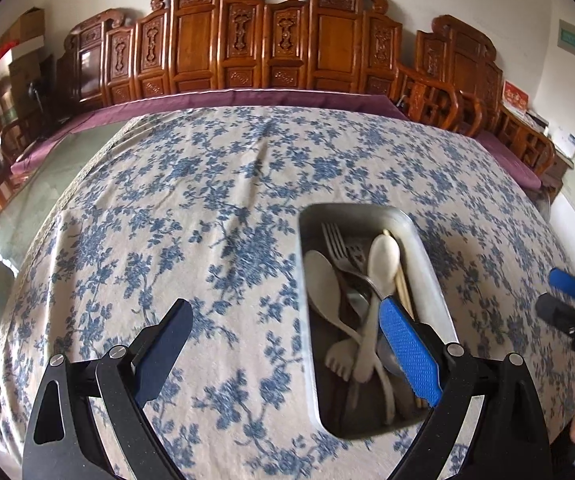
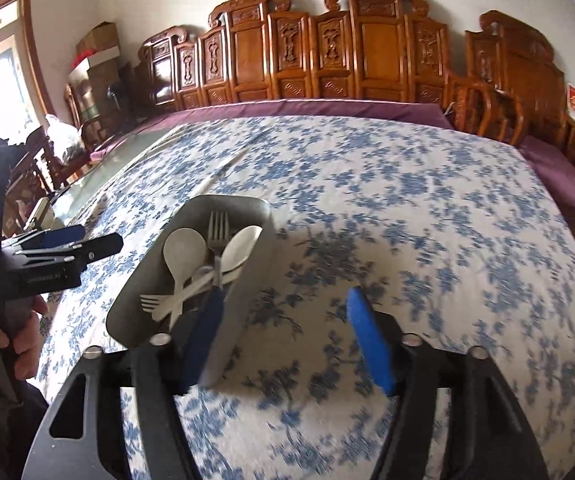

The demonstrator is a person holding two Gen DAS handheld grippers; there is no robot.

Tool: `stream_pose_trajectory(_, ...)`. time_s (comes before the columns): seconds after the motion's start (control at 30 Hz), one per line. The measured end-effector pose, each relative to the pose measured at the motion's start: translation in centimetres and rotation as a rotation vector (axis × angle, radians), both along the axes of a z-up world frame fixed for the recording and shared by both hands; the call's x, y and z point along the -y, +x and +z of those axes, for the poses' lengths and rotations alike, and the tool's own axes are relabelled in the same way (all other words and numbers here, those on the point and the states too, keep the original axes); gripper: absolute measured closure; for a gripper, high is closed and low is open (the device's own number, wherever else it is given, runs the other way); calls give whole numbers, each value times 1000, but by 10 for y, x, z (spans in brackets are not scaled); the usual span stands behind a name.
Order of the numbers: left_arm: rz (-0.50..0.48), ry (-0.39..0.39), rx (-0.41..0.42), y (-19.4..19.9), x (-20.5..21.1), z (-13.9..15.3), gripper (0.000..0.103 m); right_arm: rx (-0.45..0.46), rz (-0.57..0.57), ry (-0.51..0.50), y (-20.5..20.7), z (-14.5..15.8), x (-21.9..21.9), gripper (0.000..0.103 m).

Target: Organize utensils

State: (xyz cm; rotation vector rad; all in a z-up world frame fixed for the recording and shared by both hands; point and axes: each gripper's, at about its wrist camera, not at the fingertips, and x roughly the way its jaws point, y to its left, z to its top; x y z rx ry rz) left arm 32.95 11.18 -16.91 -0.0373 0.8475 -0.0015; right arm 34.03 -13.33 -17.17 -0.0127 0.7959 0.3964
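A metal tray (image 1: pixel 302 264) sits on the floral tablecloth. It holds white plastic spoons (image 1: pixel 385 260), a metal fork (image 1: pixel 335 240), a white fork (image 1: pixel 341 356) and chopsticks (image 1: pixel 402 286), all lying crossed. My left gripper (image 1: pixel 287 344) is open and empty, its blue pad (image 1: pixel 407 352) in front of the tray's near end. In the right wrist view the tray (image 2: pixel 227 200) shows spoons (image 2: pixel 183 248), the metal fork (image 2: pixel 218 228) and the white fork (image 2: pixel 153 302). My right gripper (image 2: pixel 287 320) is open and empty over the cloth beside the tray's right wall, and shows at the picture's edge (image 1: pixel 559 296). The left gripper (image 2: pixel 87 240) hovers left of the tray.
The blue-flowered tablecloth (image 2: pixel 407 220) covers most of the table; bare glass (image 2: pixel 127 148) shows at its far left. A carved wooden bench (image 1: pixel 247 40) with a purple cushion (image 1: pixel 247 100) runs along the far edge. Cardboard boxes (image 1: pixel 27 48) stand at the back left. A person's hand (image 2: pixel 23 340) holds the left gripper's handle.
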Motion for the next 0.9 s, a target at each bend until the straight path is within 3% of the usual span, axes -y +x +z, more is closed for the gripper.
stream_pose_trajectory(0.13,-18,16,9,-18,17,3,12,33,-34,-13,-21,9,18,10)
stream_pose_trajectory(0.27,-53,33,19,-42,38,9,8,45,-59,-5,-42,17,35,3)
stream_pose_trajectory(0.7,-100,44,21,-114,89,33,8,76,-119,9,-117,33,76,3)
stream_pose_trajectory(0.9,-112,1,42,-140,99,54,8,117,-158,8,-142,49,90,3)
